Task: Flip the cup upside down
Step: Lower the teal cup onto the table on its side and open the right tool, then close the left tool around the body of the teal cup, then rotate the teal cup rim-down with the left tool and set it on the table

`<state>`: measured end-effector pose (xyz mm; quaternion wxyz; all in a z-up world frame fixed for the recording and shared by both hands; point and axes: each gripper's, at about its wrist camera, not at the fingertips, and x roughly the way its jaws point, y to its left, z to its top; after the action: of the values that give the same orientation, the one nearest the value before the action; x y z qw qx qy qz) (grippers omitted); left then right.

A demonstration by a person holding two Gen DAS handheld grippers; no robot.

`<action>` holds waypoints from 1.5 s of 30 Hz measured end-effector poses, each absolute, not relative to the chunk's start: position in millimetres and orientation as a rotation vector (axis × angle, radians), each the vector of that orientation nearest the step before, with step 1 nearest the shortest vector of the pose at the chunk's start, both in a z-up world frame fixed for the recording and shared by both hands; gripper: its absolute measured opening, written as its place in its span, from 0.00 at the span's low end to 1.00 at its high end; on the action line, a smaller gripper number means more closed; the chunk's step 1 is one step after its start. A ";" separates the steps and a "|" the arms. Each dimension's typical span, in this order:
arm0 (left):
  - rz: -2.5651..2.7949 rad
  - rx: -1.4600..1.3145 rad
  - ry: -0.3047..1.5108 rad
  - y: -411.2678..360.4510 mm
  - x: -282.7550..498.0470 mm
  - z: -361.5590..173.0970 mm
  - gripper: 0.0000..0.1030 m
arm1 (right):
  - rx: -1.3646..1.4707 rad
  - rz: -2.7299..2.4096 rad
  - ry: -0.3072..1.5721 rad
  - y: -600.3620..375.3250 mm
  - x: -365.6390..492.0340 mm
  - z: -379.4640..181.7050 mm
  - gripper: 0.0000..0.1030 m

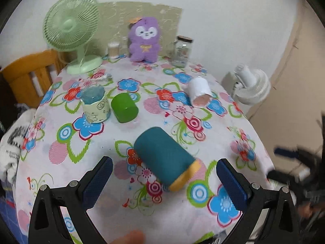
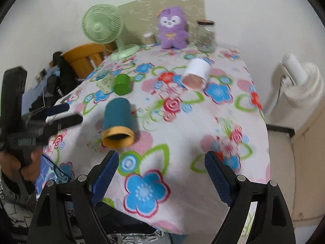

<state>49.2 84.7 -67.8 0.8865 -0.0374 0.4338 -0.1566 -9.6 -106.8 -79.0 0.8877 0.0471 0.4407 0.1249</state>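
A teal cup (image 1: 163, 157) with a yellow rim lies on its side on the flowered tablecloth (image 1: 203, 223), mouth toward the front; it also shows in the right wrist view (image 2: 117, 122). My left gripper (image 1: 164, 174) is open, its fingers either side of the cup, a little nearer than it. My right gripper (image 2: 161, 168) is open and empty over the table's front edge, right of the cup. A white cup (image 1: 199, 91) lies on its side farther back. A green cup (image 1: 124, 107) and a pale patterned cup (image 1: 95, 104) stand upside down at the left.
At the back stand a green desk fan (image 1: 75, 32), a purple plush toy (image 1: 144, 39), a glass jar (image 1: 181, 50) and a small container (image 1: 113, 49). A wooden chair (image 1: 30, 71) is at the left, a white fan (image 1: 251, 85) at the right.
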 end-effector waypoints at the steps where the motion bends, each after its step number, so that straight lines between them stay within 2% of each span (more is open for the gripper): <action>1: -0.296 -0.102 0.928 83.7 57.3 -69.9 1.00 | 0.105 0.251 0.913 -110.4 -12.1 -82.4 0.86; 9: -0.242 -0.279 1.114 80.2 102.1 -100.6 1.00 | 0.150 0.222 0.895 -133.0 -21.3 -99.0 0.86; 18: -0.207 -0.325 1.280 61.1 131.8 -138.9 0.99 | 0.189 0.205 0.895 -150.3 -27.8 -109.5 0.86; 22: -0.169 -0.298 1.285 56.8 135.9 -145.8 0.87 | 0.206 0.198 0.897 -156.7 -31.7 -113.0 0.86; 24: -0.159 -0.308 1.294 59.4 138.8 -150.3 0.74 | 0.213 0.195 0.898 -159.5 -33.2 -114.7 0.86; 26: -0.164 -0.330 1.303 62.0 141.8 -154.0 0.73 | 0.218 0.192 0.898 -161.5 -35.3 -115.7 0.86; 45: -0.191 -0.149 0.864 64.9 91.1 -63.6 0.67 | 0.181 0.245 0.897 -133.2 -38.4 -112.6 0.86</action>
<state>91.1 64.9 -63.6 0.9010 -0.0721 0.4177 -0.0925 -38.4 -133.2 -112.6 0.8899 0.0873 0.4319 0.1178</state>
